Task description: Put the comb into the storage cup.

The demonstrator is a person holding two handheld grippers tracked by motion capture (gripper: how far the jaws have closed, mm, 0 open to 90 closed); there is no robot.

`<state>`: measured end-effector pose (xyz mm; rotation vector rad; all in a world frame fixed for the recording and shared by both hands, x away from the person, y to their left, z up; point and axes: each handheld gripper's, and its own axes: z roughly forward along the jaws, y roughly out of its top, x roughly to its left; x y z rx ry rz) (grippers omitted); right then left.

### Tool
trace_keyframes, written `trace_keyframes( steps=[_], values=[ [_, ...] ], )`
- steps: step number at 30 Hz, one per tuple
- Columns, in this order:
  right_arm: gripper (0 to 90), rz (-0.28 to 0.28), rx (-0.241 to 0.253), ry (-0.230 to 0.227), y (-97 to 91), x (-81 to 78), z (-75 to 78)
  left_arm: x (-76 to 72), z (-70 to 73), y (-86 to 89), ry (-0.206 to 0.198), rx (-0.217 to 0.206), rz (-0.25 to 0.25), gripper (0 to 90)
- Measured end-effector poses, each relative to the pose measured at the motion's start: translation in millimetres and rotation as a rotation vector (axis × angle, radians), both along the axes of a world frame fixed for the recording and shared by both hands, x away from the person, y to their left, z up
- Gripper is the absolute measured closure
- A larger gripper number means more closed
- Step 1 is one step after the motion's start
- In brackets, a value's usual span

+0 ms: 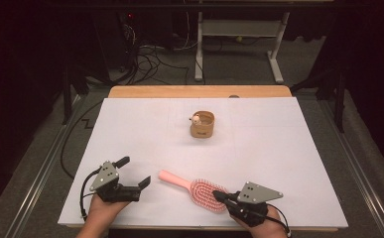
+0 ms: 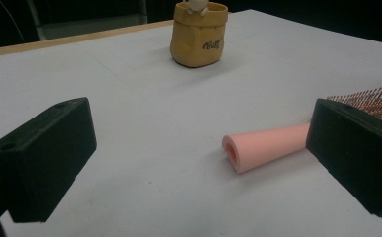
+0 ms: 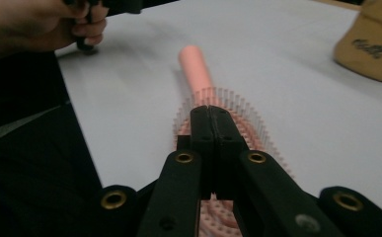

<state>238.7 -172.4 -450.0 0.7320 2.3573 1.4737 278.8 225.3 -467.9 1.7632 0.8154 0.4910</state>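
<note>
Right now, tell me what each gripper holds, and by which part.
Nothing is held. The right gripper has its jaws shut together above the pink hairbrush bristle head, gripping none of it. The left gripper stands open beside the handle.

Pink hairbrush (image 1: 194, 189), tan pouch (image 1: 202, 125), white table (image 1: 130, 129).

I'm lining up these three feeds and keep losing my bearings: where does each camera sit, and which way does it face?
High view: above the person's side, looking forward and down on the table; both hands, left gripper and right gripper show.
Left gripper view: rides that gripper, low, looking between its open jaws at the hairbrush handle and the pouch.
Right gripper view: looks along its shut jaws over the brush bristles; the left hand shows.
Shared: all three show hairbrush and pouch.
</note>
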Motion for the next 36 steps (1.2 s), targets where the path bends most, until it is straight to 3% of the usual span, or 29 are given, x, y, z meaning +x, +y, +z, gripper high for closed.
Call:
trace_keyframes(
  steps=[7,8,10,22,36],
  values=[
    [90.0,0.08,-0.094,0.016,28.4,-11.3,-8.6,-0.3,0.3,-0.1,-0.002,0.0,-0.001,0.0],
    [90.0,0.096,-0.135,0.027,37.5,-13.8,-12.7,-0.3,0.5,0.1,-0.003,0.0,0.0,0.0],
    [90.0,0.103,-0.164,0.037,43.5,-15.4,-15.8,-0.6,0.9,0.3,-0.004,0.0,0.0,0.0],
    [90.0,0.054,-0.282,0.069,55.1,-10.5,-25.8,-0.7,1.1,-0.3,-0.005,0.003,-0.003,0.0],
    [90.0,0.004,-0.288,0.098,55.8,-3.1,-27.5,-1.0,1.0,-1.3,-0.003,0.002,-0.007,0.0]
  ],
)
